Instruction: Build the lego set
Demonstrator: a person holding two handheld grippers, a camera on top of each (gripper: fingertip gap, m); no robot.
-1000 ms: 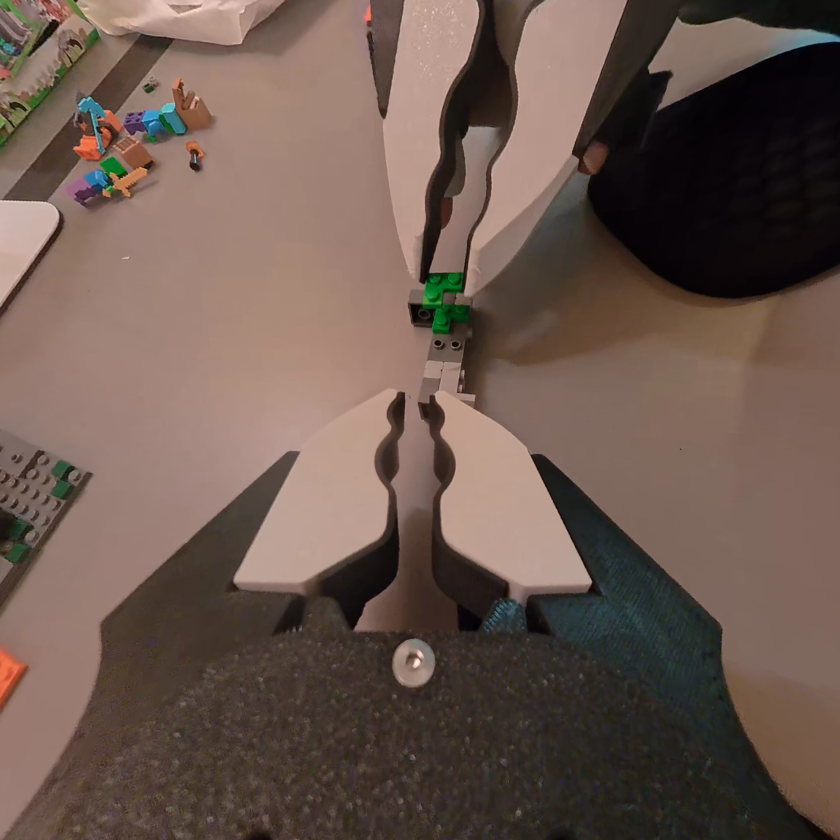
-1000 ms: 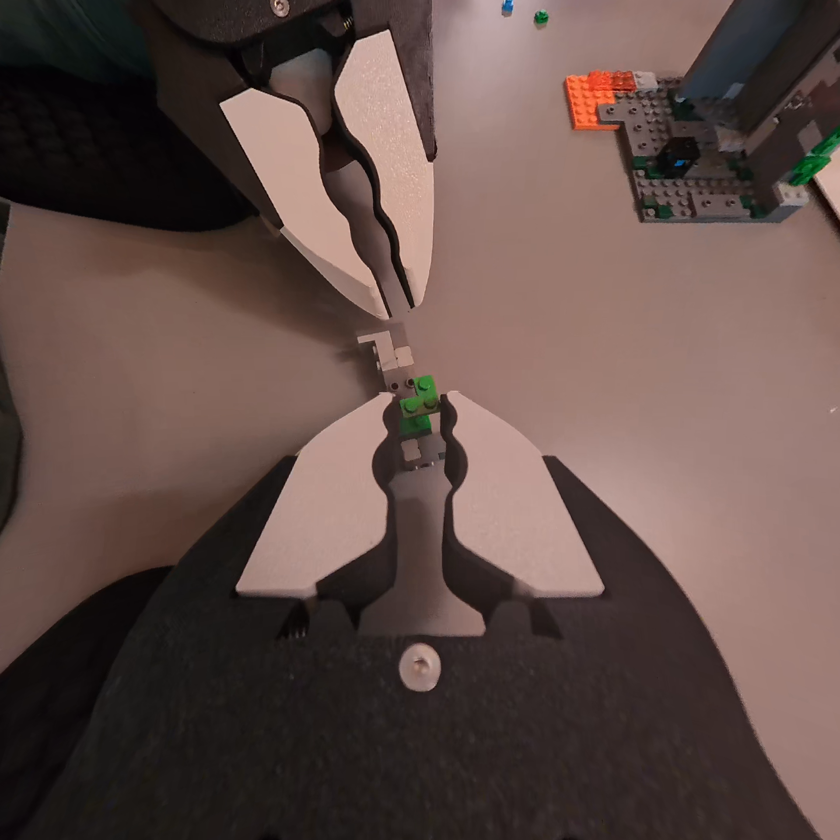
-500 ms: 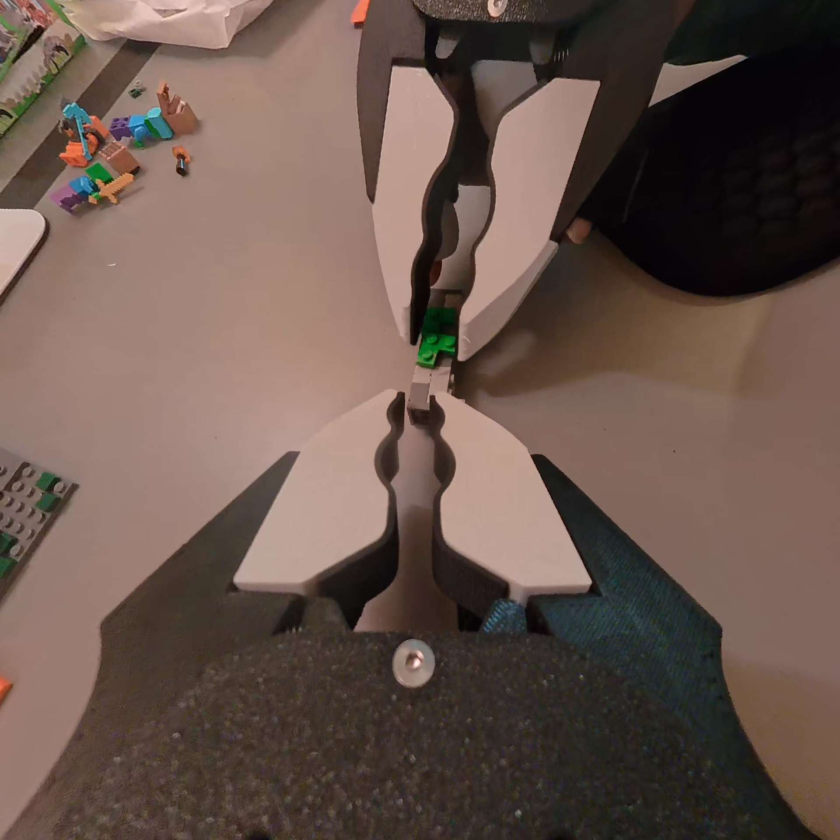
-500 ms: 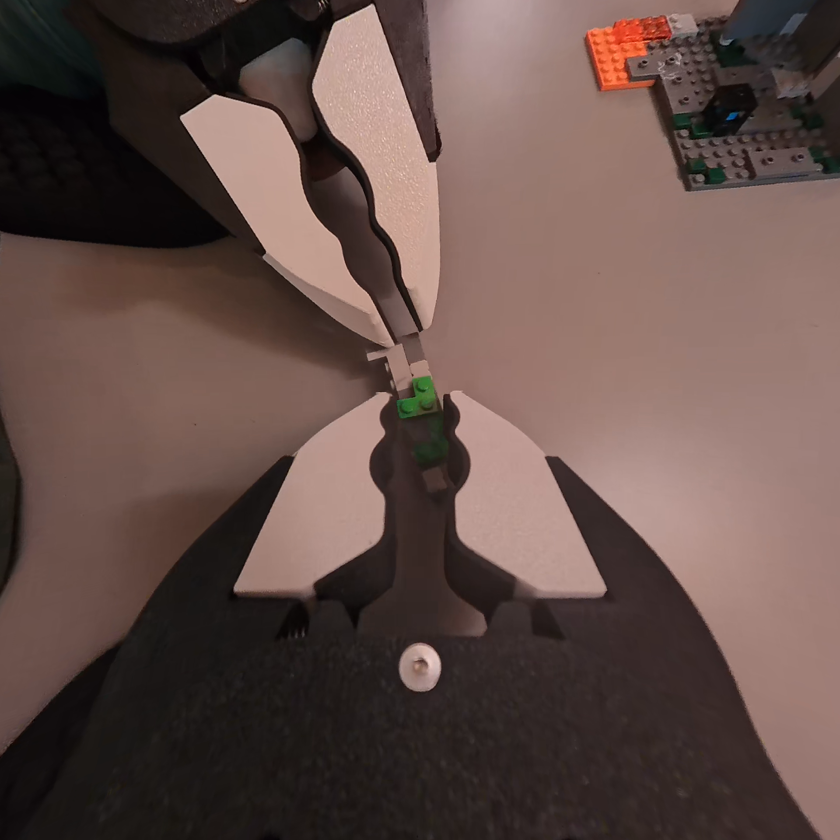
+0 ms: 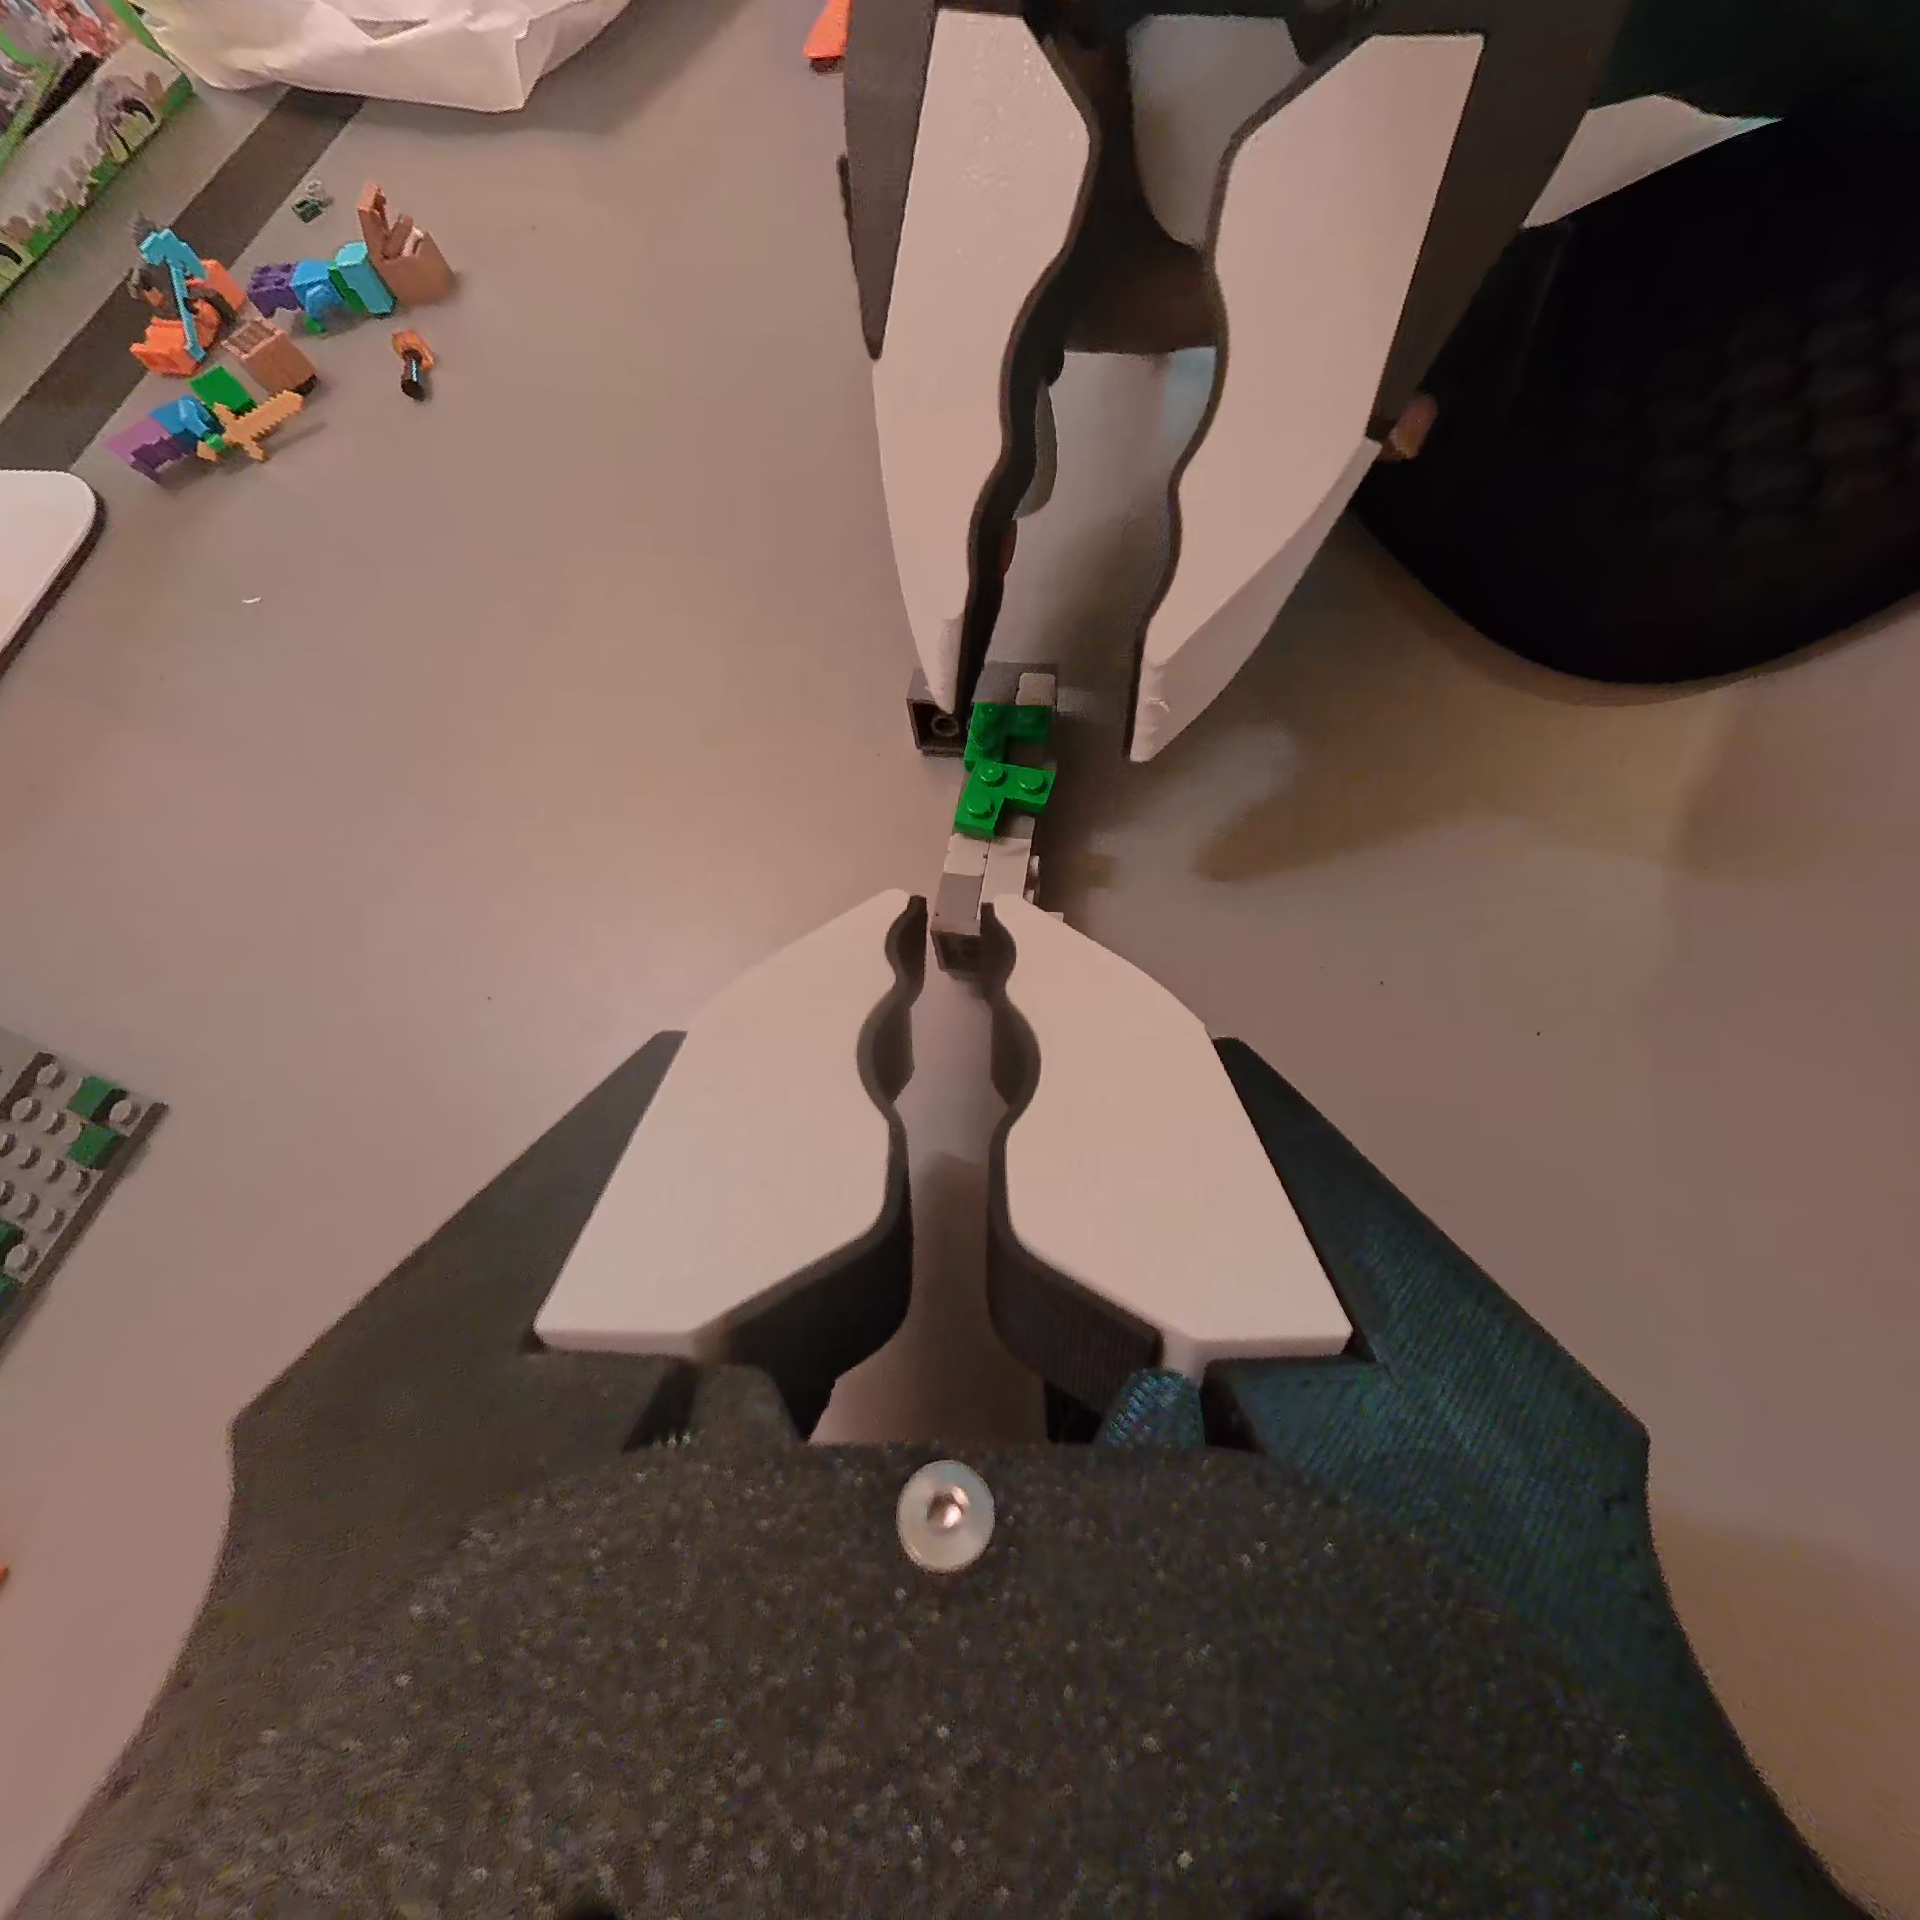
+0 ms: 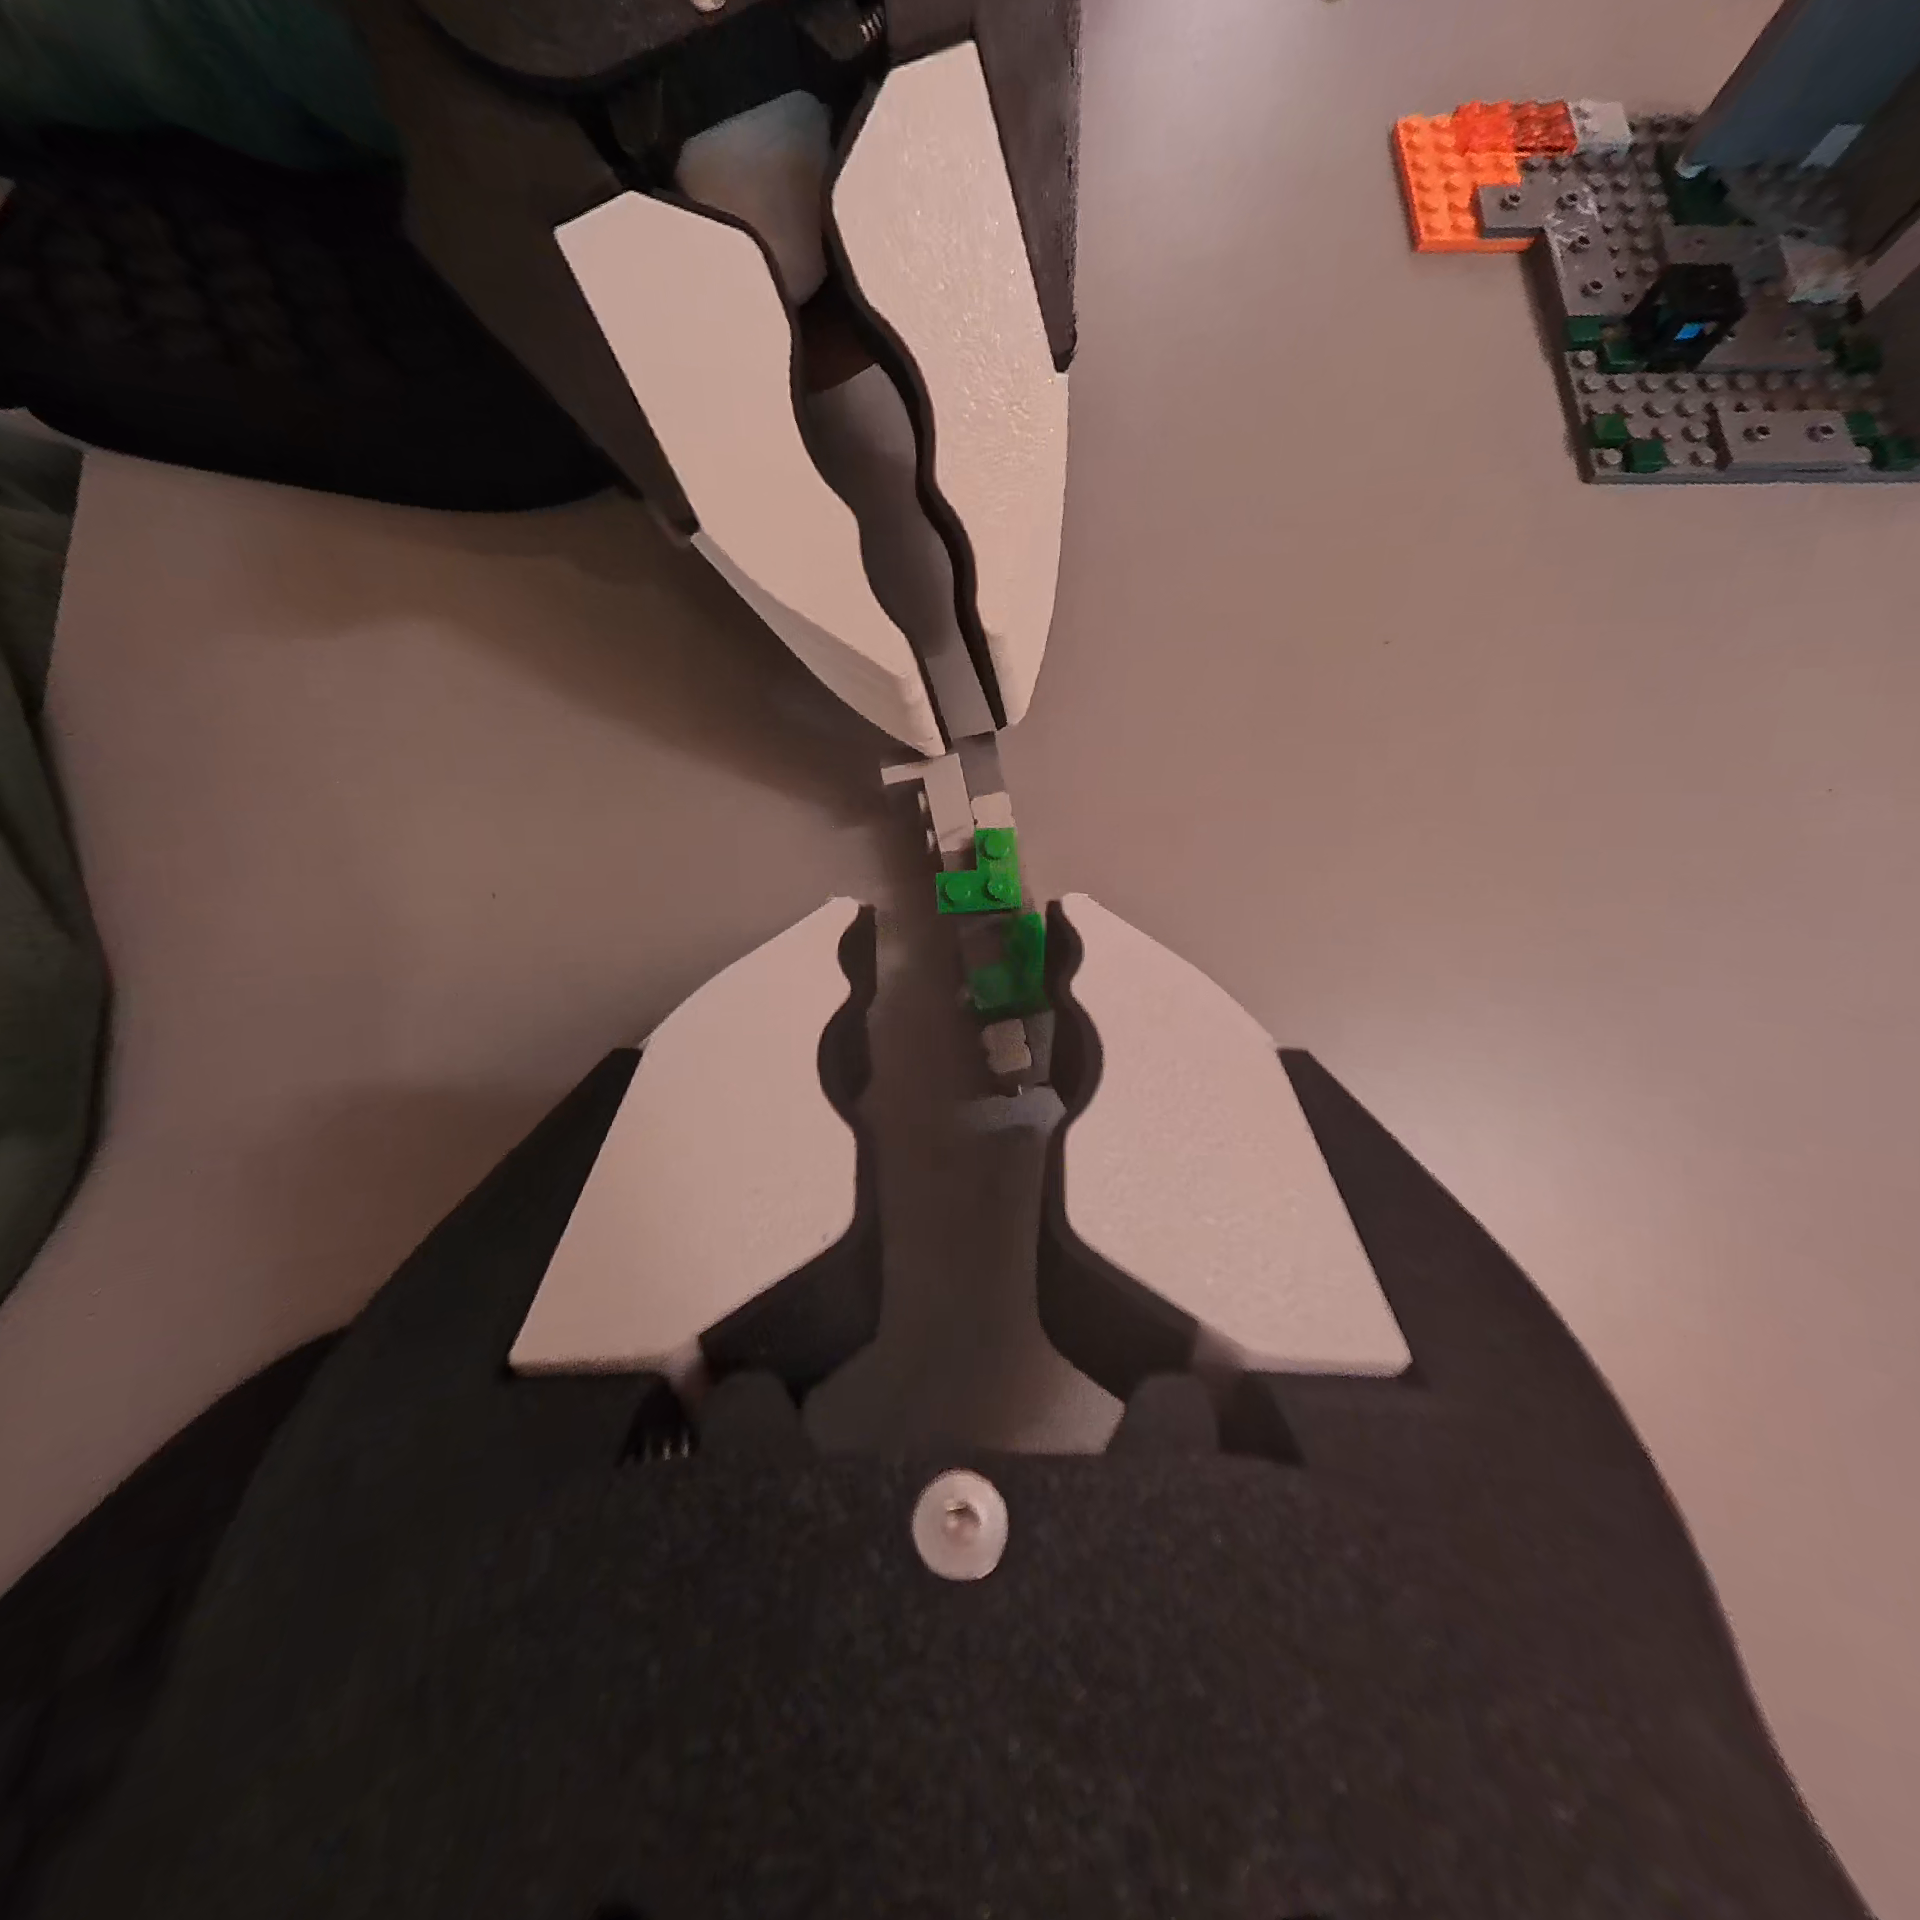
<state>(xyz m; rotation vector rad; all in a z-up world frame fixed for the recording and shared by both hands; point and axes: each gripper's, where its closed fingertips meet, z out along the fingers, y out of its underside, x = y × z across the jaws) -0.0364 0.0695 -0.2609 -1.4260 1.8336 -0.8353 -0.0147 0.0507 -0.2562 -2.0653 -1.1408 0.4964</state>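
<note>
Left gripper pinches near grey end of brick strip; right gripper wide, straddling green end. Close squarely, keep strip level.

Home play table: loose toy bricks, half-built model, box.

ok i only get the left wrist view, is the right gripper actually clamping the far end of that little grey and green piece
observer: No. In the right wrist view the right gripper is open; the grey and green piece lies close along one finger, with a clear gap to the other.
operator: and my left one, is it gripping, seen from that side
observer: Yes, the left gripper is shut on the piece's light grey end.
operator: where's the main build
observer: At the upper right of that view: a grey studded base with an orange plate at its corner, apart from both grippers.
</note>
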